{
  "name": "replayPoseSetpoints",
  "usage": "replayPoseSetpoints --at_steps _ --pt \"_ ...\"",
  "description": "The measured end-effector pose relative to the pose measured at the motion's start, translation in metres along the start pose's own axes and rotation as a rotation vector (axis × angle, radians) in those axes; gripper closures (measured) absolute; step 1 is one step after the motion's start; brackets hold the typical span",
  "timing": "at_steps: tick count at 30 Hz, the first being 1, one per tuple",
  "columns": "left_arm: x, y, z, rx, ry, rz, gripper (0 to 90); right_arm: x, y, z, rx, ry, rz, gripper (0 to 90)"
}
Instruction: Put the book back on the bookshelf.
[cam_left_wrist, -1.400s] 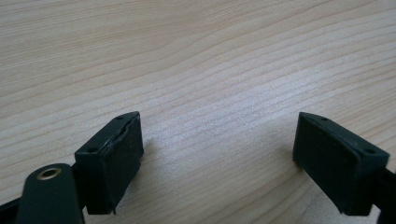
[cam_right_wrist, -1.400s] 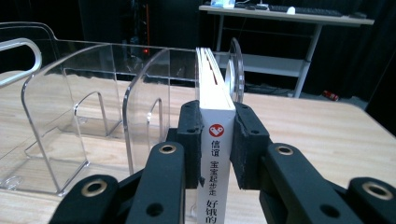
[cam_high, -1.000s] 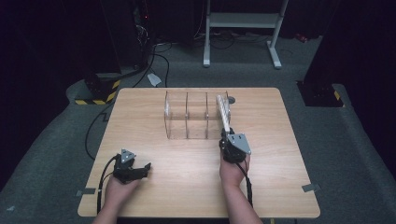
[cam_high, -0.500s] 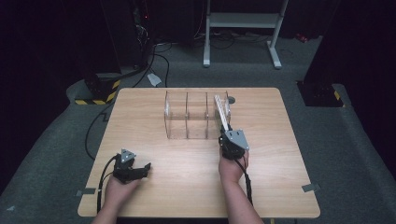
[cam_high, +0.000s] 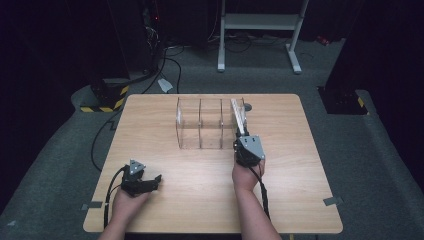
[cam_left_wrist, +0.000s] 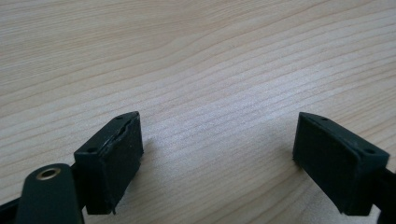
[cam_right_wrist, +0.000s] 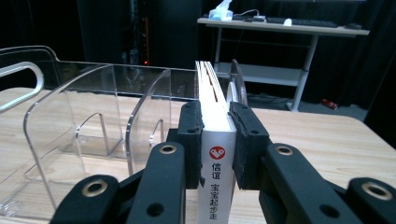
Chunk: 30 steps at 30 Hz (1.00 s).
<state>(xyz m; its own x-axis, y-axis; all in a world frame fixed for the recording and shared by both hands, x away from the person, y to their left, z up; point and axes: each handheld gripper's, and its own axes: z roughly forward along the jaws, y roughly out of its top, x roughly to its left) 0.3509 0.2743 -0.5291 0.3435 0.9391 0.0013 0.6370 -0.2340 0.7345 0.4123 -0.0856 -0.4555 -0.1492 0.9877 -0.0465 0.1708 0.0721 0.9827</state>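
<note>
The high view looks down and forward over the whole table (cam_high: 165, 125). Each gripper view sits close and low along its jaws, sharing that tabletop.

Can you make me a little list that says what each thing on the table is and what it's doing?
table: light wooden tabletop
rack: clear plastic file rack with curved dividers, standing upright
book: thin white book with a red logo on its spine, in the rack's right-most slot
right hand-held gripper: jaws just closed, pads pressing both sides of the book's spine
left hand-held gripper: open, jaws down at the bare table
</note>
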Motion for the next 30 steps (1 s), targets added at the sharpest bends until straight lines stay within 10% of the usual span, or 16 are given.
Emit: replayPoseSetpoints --at_steps 16,24,30 --pt "0.0 0.0 0.0 0.002 0.003 0.005 16.0 -0.001 -0.022 -0.006 0.034 -0.035 0.038 73.6" --pt "0.0 0.0 0.0 0.002 0.002 0.003 16.0 -0.009 -0.028 -0.01 0.126 0.049 0.092 56.5" --pt "0.0 0.0 0.0 0.002 0.003 0.001 15.9 -0.016 -0.043 -0.024 0.189 0.116 0.094 64.1"
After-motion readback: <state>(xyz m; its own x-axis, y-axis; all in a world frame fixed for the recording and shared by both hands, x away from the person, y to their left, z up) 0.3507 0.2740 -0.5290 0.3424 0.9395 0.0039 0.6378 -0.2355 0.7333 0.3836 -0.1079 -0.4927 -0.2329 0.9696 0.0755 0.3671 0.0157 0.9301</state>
